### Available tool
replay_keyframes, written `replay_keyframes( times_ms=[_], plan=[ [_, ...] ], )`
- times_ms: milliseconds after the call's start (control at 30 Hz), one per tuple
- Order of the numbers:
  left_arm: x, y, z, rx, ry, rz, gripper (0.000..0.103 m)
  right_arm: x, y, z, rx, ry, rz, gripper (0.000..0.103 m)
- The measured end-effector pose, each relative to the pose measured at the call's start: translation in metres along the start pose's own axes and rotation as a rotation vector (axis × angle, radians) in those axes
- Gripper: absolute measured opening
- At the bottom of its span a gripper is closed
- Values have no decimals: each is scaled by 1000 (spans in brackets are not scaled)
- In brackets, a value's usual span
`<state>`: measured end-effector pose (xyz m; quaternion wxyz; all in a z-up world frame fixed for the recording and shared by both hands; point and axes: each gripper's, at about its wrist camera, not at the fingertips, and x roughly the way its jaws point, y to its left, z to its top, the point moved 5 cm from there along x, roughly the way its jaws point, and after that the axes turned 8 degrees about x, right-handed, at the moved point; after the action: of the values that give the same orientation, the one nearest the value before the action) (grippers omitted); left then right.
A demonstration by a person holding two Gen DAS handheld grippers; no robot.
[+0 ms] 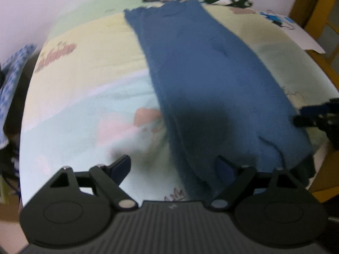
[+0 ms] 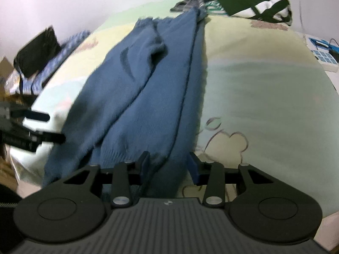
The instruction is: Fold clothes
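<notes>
Both claws agape over blue sweater (image 1: pixel 207 80).

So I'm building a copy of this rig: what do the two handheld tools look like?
Both match. The left tool and right tool each have a dark grey ribbed body, black round side housings, black linkage arms with silver pivot pins, and short fingers faced with blue pads. A small pale mark sits at the front of each body. No cables, hands or sleeves show.

Left gripper (image 1: pixel 172 167) and right gripper (image 2: pixel 168 164) both spread wide.
</notes>
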<state>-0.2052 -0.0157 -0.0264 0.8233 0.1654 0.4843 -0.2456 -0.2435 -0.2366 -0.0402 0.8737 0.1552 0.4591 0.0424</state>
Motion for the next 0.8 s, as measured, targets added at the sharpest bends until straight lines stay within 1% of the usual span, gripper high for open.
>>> replay_keyframes(
  times_ms=[33, 100, 167, 300, 433, 533, 667, 700, 767, 800],
  plan=[
    [0, -1, 1, 5, -3, -20, 89, -1, -2, 2, 15, 3, 7, 42],
    [6, -1, -2, -10, 31, -58, 88, -1, -5, 1, 49, 25, 18, 42],
    [8, -1, -6, -14, 36, -77, 88, 0, -9, -3, 80, 54, 27, 42],
    [10, -3, -13, -20, 45, -114, 89, -2, -7, -13, 65, 84, 29, 43],
    [12, -4, -20, -27, 53, -151, 87, -2, -5, -19, 86, 100, 36, 43],
    [13, -3, -23, -35, 51, -179, 90, -2, -2, -20, 71, 100, 32, 43],
    [13, -6, -23, -22, 53, -180, 91, -1, 2, -21, 55, 103, 32, 44],
    [12, -6, -23, -23, 50, -186, 90, 0, 3, -21, 54, 105, 37, 40],
    [12, -5, -23, -37, 41, -205, 88, 1, 4, -22, 53, 102, 45, 38],
    [12, -5, -22, -33, 40, -202, 86, 1, 4, -23, 52, 100, 48, 38]
  ],
)
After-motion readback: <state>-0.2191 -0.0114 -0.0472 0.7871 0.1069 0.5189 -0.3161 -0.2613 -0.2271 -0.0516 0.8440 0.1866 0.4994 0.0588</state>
